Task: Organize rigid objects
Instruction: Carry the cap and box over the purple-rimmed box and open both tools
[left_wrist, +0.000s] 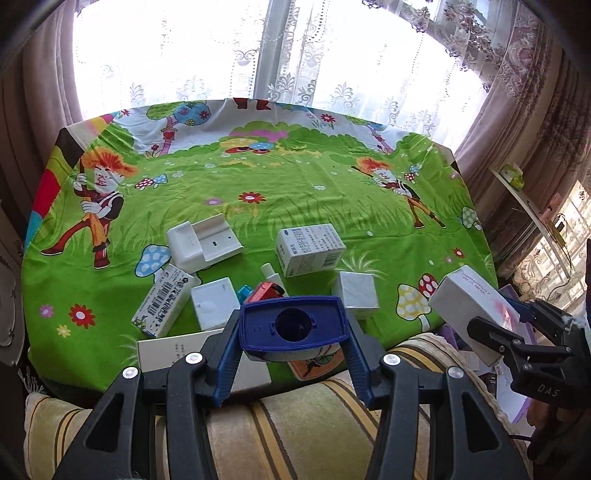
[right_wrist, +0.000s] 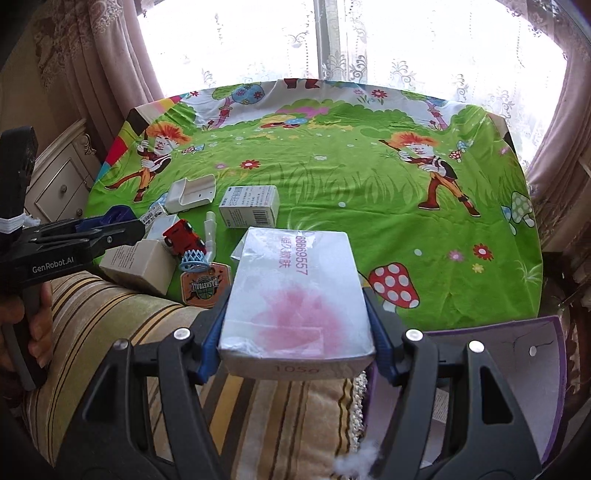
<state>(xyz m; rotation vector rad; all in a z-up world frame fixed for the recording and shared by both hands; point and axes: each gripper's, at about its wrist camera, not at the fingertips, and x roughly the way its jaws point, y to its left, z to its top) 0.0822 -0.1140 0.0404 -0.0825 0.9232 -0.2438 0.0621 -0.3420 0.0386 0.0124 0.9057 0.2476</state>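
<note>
Left claw (left_wrist: 293, 360) grips a blue lid (left_wrist: 293, 325), perhaps a small jar's; right claw (right_wrist: 297, 332) holds a white box (right_wrist: 295, 295) over the bench (right_wrist: 332, 177).

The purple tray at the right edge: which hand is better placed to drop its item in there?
Probably the right. Its gripper holds the white box right beside the purple tray; the left gripper, holding a blue piece, is farther away.

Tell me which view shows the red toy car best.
Right wrist view: the red toy car lies in plain sight beside the white boxes. In the left wrist view only its top peeks above the held blue base.
</note>
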